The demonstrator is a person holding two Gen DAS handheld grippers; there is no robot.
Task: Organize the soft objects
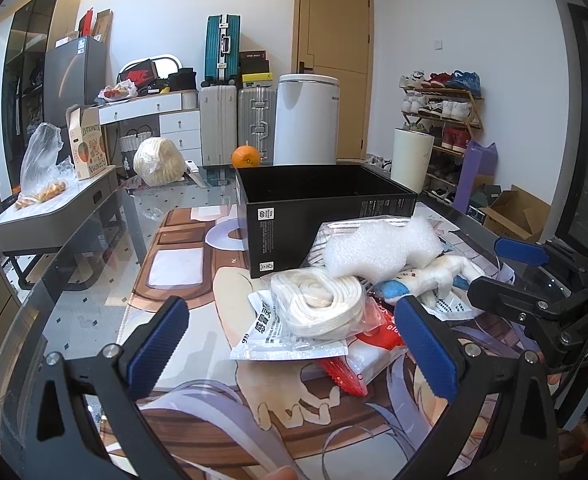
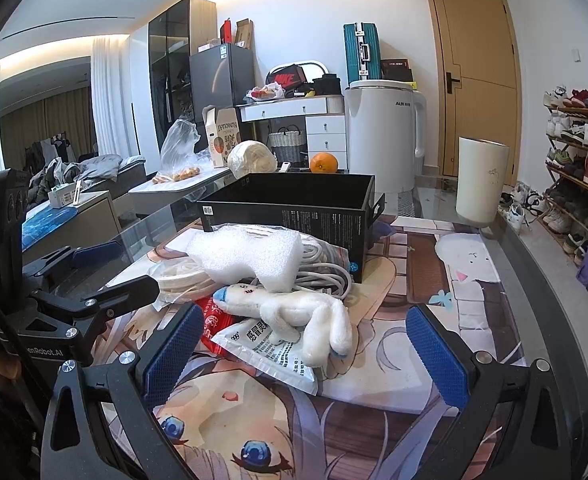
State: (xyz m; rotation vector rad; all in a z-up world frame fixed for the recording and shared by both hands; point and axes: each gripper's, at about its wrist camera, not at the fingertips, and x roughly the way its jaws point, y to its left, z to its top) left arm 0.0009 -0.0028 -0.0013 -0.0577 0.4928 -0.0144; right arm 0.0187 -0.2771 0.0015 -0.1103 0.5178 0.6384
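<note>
On the glass table [image 1: 94, 264], just in front of the open black box [image 1: 317, 208], a heap of soft objects is observed: a foam block [image 2: 250, 260] on top, a bagged rope coil [image 1: 317, 304], a white plush toy [image 2: 294, 312], a printed sachet [image 2: 270, 352] and a red packet [image 1: 345, 368]. All are judged light and yielding; the foam and the plush should compress under the pads, while the film bags are likely slippery. The plush is best taken across its body, the coil across its bundled loops. The left gripper [image 1: 294, 340] is held wide open and empty, with the coil lying between its fingers. The right gripper [image 2: 305, 354] is likewise spread wide and empty, the plush and the sachet lying between its fingers.
</note>
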